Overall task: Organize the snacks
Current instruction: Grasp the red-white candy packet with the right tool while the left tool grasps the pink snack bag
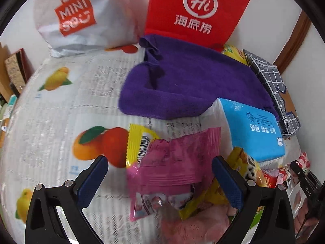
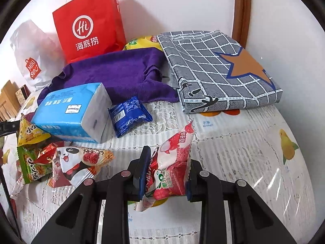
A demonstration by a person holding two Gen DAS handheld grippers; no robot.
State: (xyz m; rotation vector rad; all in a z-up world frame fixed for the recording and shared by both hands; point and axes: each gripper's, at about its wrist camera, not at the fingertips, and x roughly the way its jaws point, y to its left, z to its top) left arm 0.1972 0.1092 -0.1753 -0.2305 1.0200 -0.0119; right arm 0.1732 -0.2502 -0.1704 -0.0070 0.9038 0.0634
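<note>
Snacks sorting: our right gripper (image 2: pixel 165 180) clamps the red-and-white lychee plastic packet (image 2: pixel 172 166); our left gripper (image 1: pixel 160 174) gapes over the pink foil packet (image 1: pixel 172 162). Next we carry toward the 9 o'clock heap.

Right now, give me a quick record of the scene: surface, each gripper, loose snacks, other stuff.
surface: fruit-print tablecloth
right gripper: shut on red lychee snack packet
left gripper: open, over pink snack packet
loose snacks: blue packet, panda packet
other: tissue pack, purple towel, red paper bag, checked cloth
</note>
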